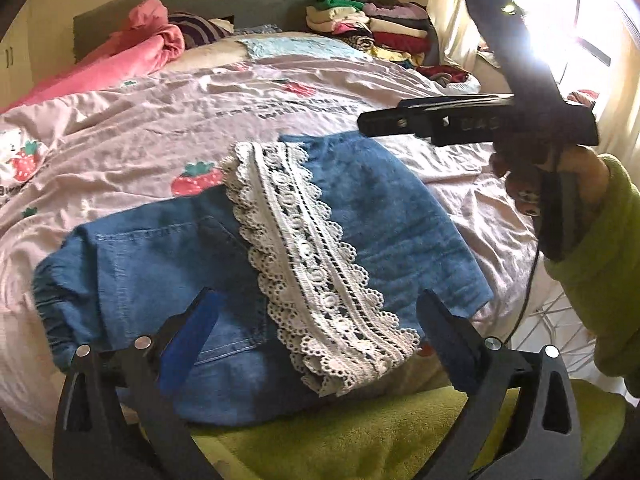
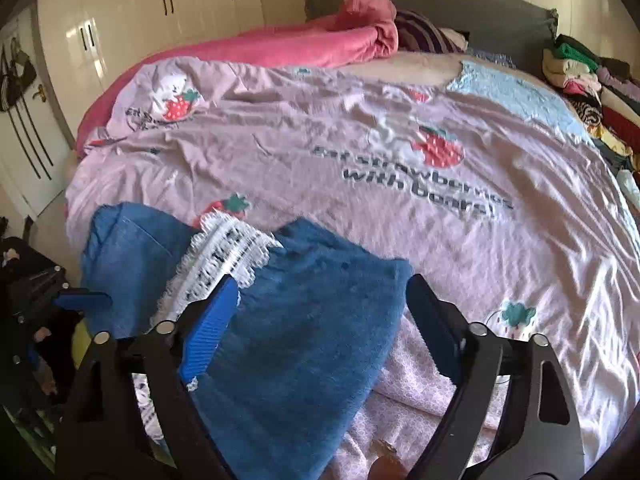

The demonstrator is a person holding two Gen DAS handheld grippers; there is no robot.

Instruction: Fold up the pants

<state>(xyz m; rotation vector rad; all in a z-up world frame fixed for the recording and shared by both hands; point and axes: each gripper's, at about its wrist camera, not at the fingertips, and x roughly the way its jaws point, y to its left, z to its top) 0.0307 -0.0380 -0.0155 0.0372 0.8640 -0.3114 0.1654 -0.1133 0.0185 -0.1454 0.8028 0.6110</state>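
Both tongs, left (image 1: pixel 316 316) and right (image 2: pixel 320 308), gape released above the seemingly folded pants (image 1: pixel 240 264).

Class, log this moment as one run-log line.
item: folded blue denim pants with white lace trim on pink strawberry bedsheet | left gripper: open | right gripper: open | pants: released

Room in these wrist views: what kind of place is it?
A home bedroom, most likely. A bed with a pink strawberry-print cover fills both views, white wardrobe doors line the wall behind it, and stacks of folded clothes sit by the headboard. The denim pants lie on the bed's near edge.
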